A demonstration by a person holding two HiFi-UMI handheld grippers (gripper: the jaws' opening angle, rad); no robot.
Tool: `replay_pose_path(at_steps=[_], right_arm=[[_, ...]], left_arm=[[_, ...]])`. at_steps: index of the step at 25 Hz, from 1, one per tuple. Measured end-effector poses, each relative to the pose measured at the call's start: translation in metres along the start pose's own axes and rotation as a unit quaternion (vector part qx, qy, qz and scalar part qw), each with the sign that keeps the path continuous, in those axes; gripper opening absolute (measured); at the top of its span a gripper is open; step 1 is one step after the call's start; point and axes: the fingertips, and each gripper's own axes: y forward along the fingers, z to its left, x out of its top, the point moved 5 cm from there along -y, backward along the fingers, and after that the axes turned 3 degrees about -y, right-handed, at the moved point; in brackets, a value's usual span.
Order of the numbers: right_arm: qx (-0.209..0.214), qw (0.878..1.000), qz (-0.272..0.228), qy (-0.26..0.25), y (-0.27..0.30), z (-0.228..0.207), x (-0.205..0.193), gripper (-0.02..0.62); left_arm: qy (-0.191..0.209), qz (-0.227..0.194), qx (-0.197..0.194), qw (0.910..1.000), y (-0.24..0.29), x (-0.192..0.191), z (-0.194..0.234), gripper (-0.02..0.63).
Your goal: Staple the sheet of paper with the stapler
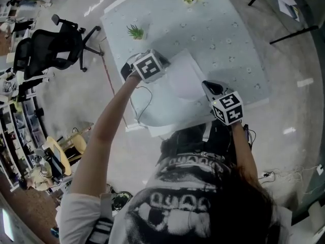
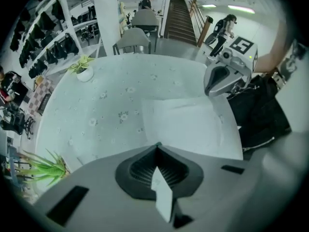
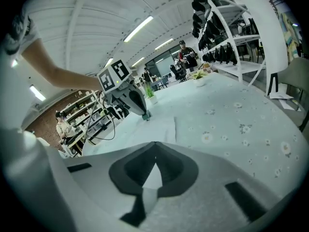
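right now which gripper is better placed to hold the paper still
Left, probably. The left gripper points steeply down with its shut tip at the paper's corner. The right gripper, also shut, slants in by the opposite edge; whether it touches is unclear. No stapler shows.

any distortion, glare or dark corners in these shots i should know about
Head view: heavy fisheye, the table edges bow, and glare streaks the floor. Left gripper view: even light, the sheet of paper sharp, corners vignetted black. Right gripper view: tilted horizon, bright ceiling lights.
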Motion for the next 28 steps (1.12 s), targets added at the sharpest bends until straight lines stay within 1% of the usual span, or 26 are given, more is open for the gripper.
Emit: replay_pose_path(at_steps=[1,4,6,8,10,12,14,18,20,22,23,26,28], right_arm=[[0.002,1.0,0.0,0.0,0.003,0.001,0.0,0.006],[0.009,1.0,0.002,0.005,0.011,0.002,-0.001,0.006],[0.012,1.0,0.008,0.007,0.014,0.003,-0.005,0.006],[0.014,1.0,0.012,0.008,0.016,0.002,-0.007,0.005],[0.015,1.0,0.01,0.008,0.018,0.0,-0.004,0.005],[0.012,1.0,0.007,0.011,0.02,-0.004,-0.001,0.005],[0.009,1.0,0.004,0.019,0.021,-0.008,0.0,0.005],[0.0,1.0,0.004,0.023,0.02,-0.016,0.004,0.005],[-0.005,1.0,0.006,0.021,0.021,-0.017,0.005,0.005],[-0.007,1.0,0.007,0.022,0.021,-0.015,0.004,0.006],[-0.007,1.0,0.007,0.021,0.022,-0.014,0.004,0.006],[-0.003,1.0,0.01,0.014,0.023,-0.012,0.006,0.005],[-0.001,1.0,0.013,0.008,0.023,-0.01,0.006,0.006]], left_arm=[[-0.001,0.005,0.0,1.0,-0.001,0.0,0.001,0.003],[0.011,0.03,-0.012,0.9994,0.0,0.004,0.0,0.003],[0.003,0.034,-0.016,0.9993,0.002,0.006,-0.001,0.003],[-0.005,0.034,-0.013,0.9993,0.003,0.007,-0.003,0.003],[-0.007,0.044,-0.011,0.999,0.004,0.007,-0.001,0.003],[-0.019,0.052,-0.014,0.9984,0.004,0.005,0.004,0.003],[-0.034,0.05,-0.02,0.998,0.004,0.003,0.003,0.003],[-0.035,0.038,-0.017,0.9985,0.005,0.007,0.003,0.003],[-0.023,0.053,-0.008,0.9983,0.008,0.009,-0.001,0.003],[0.005,0.081,0.007,0.9967,0.012,0.01,-0.006,0.003],[0.006,0.084,0.006,0.9965,0.013,0.009,-0.006,0.003],[-0.033,0.055,-0.012,0.9979,0.009,0.007,0.001,0.003],[-0.036,0.047,-0.005,0.9982,0.009,0.008,0.0,0.003]])
